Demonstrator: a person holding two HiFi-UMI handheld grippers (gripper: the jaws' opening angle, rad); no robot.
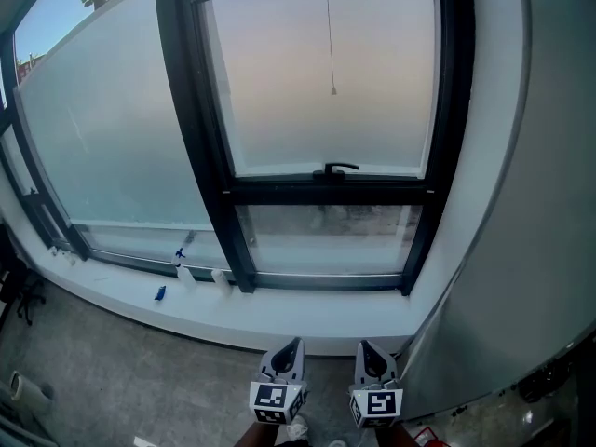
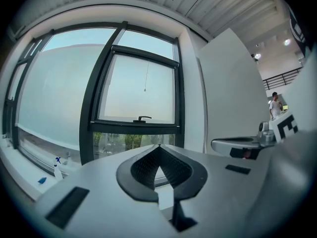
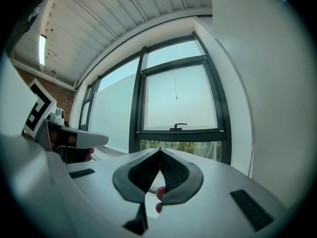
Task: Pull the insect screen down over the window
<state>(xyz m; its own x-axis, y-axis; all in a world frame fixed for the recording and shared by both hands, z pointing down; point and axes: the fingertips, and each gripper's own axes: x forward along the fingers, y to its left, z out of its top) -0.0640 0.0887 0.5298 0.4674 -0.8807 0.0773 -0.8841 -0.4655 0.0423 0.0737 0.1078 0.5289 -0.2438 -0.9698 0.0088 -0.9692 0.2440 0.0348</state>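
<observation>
While the left gripper (image 1: 290, 350) and right gripper (image 1: 370, 352) sit side by side, short of the sill's (image 1: 307, 319) front edge, both have jaws fully closed on nothing. The screen's pull cord (image 1: 330, 45) hangs at the top centre of the window (image 1: 326, 192), well apart from both.

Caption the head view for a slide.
Left gripper and right gripper, shut, face the black-framed window; thin pull cord hangs untouched.
</observation>
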